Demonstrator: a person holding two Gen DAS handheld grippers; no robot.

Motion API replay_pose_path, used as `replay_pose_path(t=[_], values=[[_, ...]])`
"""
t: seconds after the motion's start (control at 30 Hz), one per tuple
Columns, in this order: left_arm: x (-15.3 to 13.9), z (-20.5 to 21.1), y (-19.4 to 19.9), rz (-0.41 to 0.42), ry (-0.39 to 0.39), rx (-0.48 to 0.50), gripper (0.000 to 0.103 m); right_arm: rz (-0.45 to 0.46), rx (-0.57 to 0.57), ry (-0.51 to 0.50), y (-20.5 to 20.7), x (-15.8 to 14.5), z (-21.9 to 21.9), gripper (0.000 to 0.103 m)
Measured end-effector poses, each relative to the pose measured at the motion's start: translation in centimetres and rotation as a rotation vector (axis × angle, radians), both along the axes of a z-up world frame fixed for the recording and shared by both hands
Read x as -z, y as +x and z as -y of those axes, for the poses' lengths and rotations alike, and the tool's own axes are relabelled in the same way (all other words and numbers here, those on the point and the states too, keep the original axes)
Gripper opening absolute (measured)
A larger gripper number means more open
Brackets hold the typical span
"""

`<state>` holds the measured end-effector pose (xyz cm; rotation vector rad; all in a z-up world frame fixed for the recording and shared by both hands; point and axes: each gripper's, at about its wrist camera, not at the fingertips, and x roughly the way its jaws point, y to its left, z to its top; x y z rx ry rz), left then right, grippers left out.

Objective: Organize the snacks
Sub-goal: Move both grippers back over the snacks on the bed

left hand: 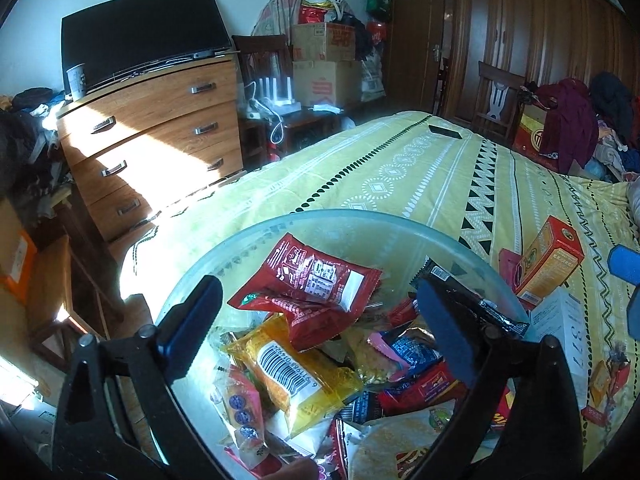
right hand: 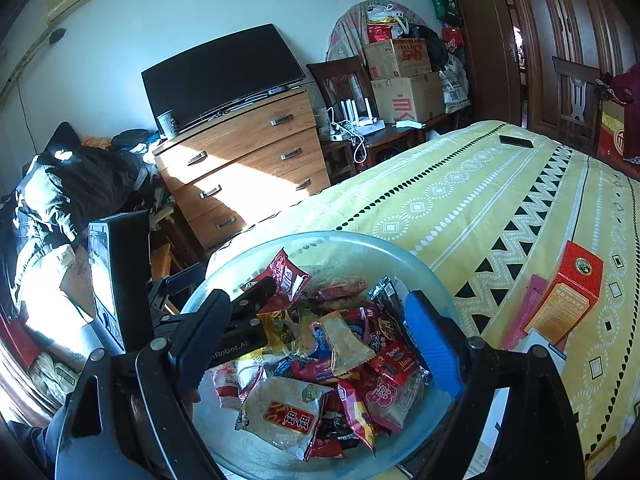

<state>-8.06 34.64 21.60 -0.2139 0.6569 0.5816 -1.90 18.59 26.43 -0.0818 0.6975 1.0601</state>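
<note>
**Both grippers hover over a full snack bowl on the bed**

A bedroom with a bed [left hand: 420, 168] under a yellow patterned cover carries everything here. Nearest the cameras, a clear glass bowl [right hand: 440, 280] sits at the bed's corner, heaped with wrapped snacks. The left gripper [left hand: 316, 320] hangs over the bowl with its jaws spread wide, holding nothing; a yellow packet [left hand: 296, 376] with a barcode and a red packet [left hand: 316, 284] lie between its fingers, below them. The right gripper [right hand: 316, 328] also hangs above the bowl, jaws released and empty, over a pale rice-cracker packet [right hand: 284, 412] and a tangle of red wrappers. In the right wrist view the left gripper reaches in from the left, its tips near the bowl's far rim.

Just beside the bowl on the cover, to the right, stands a tilted orange-red box [right hand: 568, 296], with a white box [left hand: 564, 328] lying in front of it. Farther along the bed lies a dark remote [right hand: 516, 141]. Beyond the bed's edge stands a wooden chest of drawers [left hand: 156, 128] with a black television [left hand: 140, 32] on top, and stacked cardboard boxes [right hand: 404, 76] sit against the far wall.
</note>
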Motion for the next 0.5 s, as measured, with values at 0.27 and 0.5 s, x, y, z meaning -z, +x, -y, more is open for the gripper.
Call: replay_pose_path(t=[0.27, 0.5], values=[[-1.0, 2.5, -0.2, 0.007, 0.025, 0.022, 0.103, -0.005, 0.046, 0.011, -1.1, 0.4, 4.7, 0.092], [-2.1, 5.9, -0.1, 0.072, 0.003, 0.095, 0.103, 0.048, 0.135, -0.027, -3.8, 2.1, 12.3, 0.093]])
